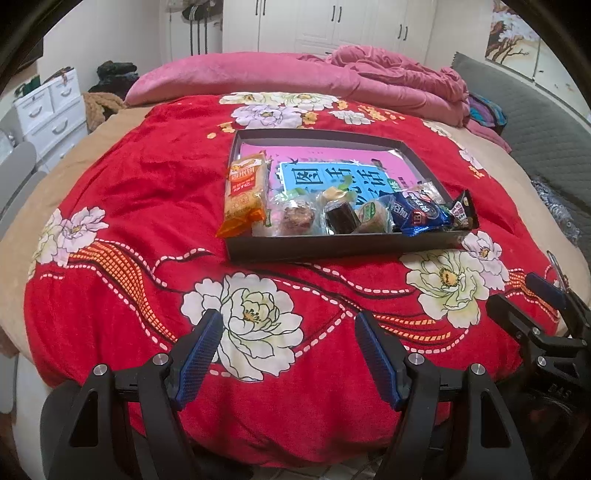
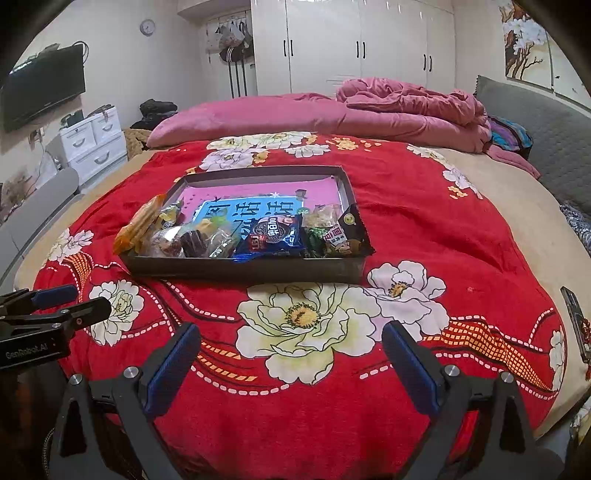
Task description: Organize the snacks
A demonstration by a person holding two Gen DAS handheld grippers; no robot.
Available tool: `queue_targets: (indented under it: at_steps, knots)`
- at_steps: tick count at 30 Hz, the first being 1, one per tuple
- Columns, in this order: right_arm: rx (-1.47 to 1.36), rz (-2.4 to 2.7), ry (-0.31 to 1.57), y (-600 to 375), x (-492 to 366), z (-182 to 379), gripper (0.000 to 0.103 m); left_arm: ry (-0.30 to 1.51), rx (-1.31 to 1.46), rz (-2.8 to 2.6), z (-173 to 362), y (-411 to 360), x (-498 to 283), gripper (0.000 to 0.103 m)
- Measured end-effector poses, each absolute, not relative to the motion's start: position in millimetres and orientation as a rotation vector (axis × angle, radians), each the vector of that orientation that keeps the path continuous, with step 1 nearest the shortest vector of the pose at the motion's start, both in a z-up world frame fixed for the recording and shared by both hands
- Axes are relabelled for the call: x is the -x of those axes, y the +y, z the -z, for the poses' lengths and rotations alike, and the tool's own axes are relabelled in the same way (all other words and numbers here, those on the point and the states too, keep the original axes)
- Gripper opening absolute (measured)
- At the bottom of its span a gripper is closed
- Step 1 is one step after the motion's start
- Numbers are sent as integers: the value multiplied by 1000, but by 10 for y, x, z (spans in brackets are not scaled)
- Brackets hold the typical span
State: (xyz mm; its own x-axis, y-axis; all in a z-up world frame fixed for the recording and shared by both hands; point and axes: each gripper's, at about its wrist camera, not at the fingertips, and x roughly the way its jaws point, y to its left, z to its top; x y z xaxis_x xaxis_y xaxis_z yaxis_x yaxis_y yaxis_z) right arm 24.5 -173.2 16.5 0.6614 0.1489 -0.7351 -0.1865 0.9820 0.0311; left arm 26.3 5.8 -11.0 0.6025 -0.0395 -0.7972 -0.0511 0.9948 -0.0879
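Orange snack pack (image 1: pixel 244 192) lengthwise w/ tray (image 1: pixel 332 247) left wall; both claws (image 1: pixel 289 354) (image 2: pixel 291 363) released, empty.

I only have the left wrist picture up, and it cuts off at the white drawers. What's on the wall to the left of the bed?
Observer: The right wrist view shows a dark flat television mounted on that wall, above the white drawers.
Operator: Anything else up there?
Observer: A small round wall clock, higher up and to the right of the television.
Operator: That other clamp poking in at my right edge, is it holding a snack?
Observer: No. In its own view the right gripper is open and holds nothing, with only the red blanket between its fingers.
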Motion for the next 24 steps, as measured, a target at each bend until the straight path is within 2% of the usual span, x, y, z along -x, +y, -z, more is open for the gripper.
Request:
queue_targets:
  at_steps: [24]
  knots:
    - [28,-179,825,-1782,-260,-162,99,927,106,-19,102,70,-261,75]
